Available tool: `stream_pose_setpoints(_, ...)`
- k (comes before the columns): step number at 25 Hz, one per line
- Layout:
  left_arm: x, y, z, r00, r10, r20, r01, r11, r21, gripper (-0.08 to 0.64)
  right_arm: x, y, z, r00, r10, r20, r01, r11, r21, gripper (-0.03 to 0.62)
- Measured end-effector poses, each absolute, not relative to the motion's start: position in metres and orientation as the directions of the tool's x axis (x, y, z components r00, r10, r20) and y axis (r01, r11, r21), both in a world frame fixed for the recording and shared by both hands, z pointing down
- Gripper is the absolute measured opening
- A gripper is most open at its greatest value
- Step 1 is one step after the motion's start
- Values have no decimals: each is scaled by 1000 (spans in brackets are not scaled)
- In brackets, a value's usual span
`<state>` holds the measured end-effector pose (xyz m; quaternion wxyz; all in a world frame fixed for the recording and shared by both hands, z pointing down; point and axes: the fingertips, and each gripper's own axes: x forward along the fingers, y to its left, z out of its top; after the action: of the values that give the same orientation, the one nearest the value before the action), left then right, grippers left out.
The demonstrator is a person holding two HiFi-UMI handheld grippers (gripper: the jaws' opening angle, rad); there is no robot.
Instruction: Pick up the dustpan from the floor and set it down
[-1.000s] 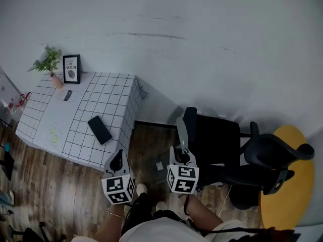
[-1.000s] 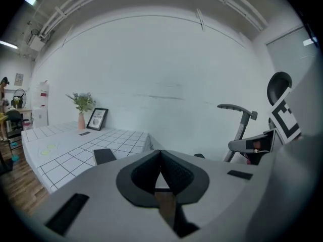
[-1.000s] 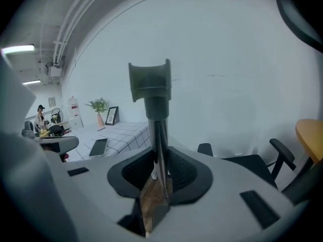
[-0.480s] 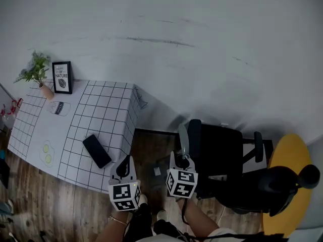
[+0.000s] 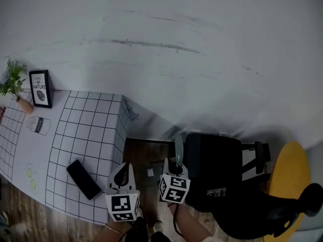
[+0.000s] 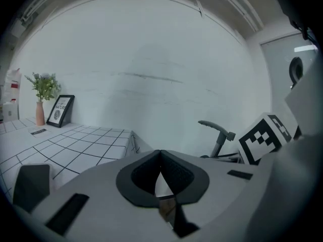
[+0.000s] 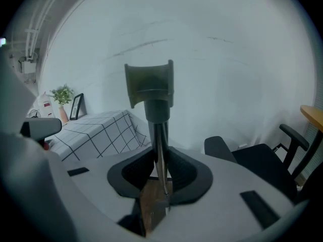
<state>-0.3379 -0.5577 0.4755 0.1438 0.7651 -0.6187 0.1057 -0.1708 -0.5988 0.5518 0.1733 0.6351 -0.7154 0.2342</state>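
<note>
Left tongs [image 6: 160, 153]: jaws together at the tips, nothing between them. Worktop [image 6: 96, 140] under checked cloth: potted plant [image 6: 43, 89] and framed picture [image 6: 60, 111] at far left corner, dark phone [image 6: 31, 185] near front edge. Chair armrest [image 6: 216, 128] at right, against white wall [image 6: 151, 49].

Reading one clear word, "NATURE", in dark capital letters on the framed picture [image 5: 40, 88], standing at the back of the checked table [image 5: 91, 135]. Seeing smaller letters above that word, too tiny to read. Seeing the same picture in the left gripper view, with its letters too small to make out. Finding a little card [image 5: 39, 125] lying flat on the table near the picture, carrying a dark band with marks too blurry to read. Showing black-and-white square patterns, not letters or numbers, on the cube [image 5: 122, 206] of the left gripper [image 5: 125, 166] and the cube [image 5: 174, 188] of the right gripper [image 5: 176, 163].
</note>
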Motion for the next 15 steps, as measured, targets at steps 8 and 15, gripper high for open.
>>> stream_pose_setpoints(8,-340,-603,509,226,-918,328,-973,-199,113,18,-170,-662,611,-85,-819,567,-995,41,-90,101)
stream_pose_setpoints(15,-352,-621,533,231,-909,347,-968,-177,180,18,-168,-697,645,-59,-812,581,-997,20,-74,101)
